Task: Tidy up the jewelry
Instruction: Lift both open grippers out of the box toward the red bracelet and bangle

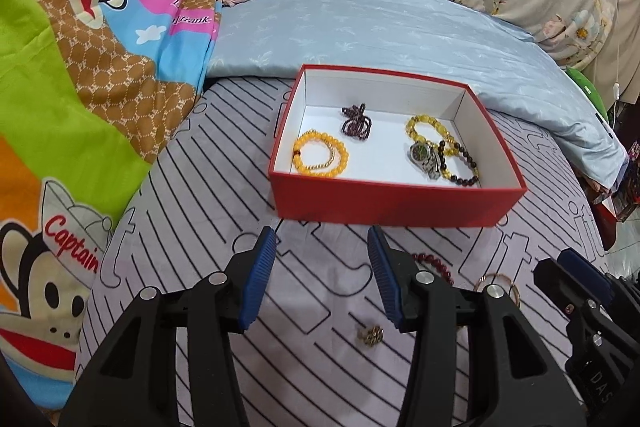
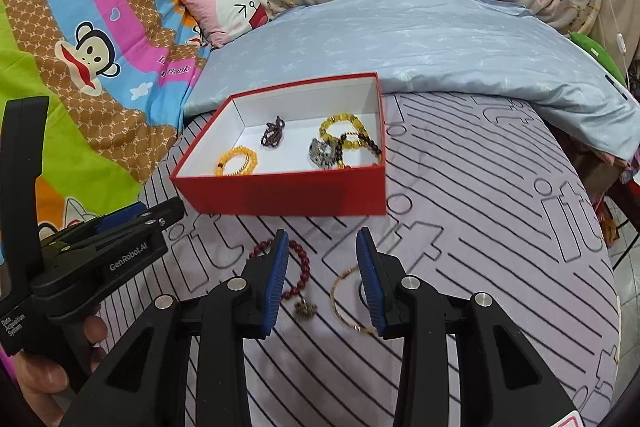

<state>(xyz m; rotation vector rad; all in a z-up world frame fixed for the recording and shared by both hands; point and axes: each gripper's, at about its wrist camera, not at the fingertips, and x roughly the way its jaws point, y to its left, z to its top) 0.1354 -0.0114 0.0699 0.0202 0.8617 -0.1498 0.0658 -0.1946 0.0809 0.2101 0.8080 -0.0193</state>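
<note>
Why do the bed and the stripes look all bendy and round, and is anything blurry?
Both wrist views use fisheye lenses, so the striped sheet and blue pillow bulge round, with dark corners. Left wrist view: the red box front looks soft. Lighting is even, without glare.

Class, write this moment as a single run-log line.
left claw: open, empty | right claw: open, empty | red box: holds bracelets, watch | on bed: red bead bracelet, gold bangle, small charm
</note>
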